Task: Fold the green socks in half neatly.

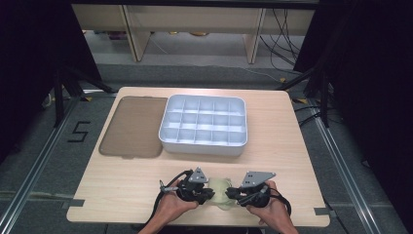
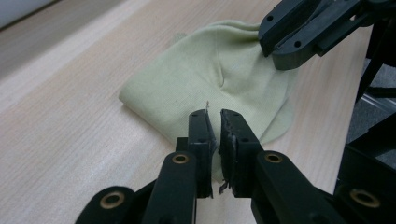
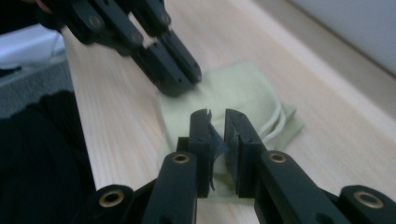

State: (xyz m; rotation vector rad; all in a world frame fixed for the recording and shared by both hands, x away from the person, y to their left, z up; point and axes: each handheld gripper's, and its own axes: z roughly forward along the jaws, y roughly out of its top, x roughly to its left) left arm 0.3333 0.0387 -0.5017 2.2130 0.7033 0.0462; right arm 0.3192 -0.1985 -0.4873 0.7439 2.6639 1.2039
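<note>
Wooden table (image 1: 122, 180): green cloth (image 1: 220, 191) between left tongs (image 1: 210, 195), right tongs (image 1: 229, 193), both clamping its edges.

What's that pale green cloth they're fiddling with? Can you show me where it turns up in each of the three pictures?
High view: the green cloth lies near the table's front edge, between the two grippers.
Left gripper view: centre, just beyond that gripper's own jaws.
Right gripper view: centre to right, beyond its jaws.
Shared landmark: the light wooden table under the cloth.

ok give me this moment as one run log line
left hand-held gripper: shut on cloth | right hand-held gripper: shut on cloth | pale green cloth: folded, near table edge | compartment tray: empty
</note>
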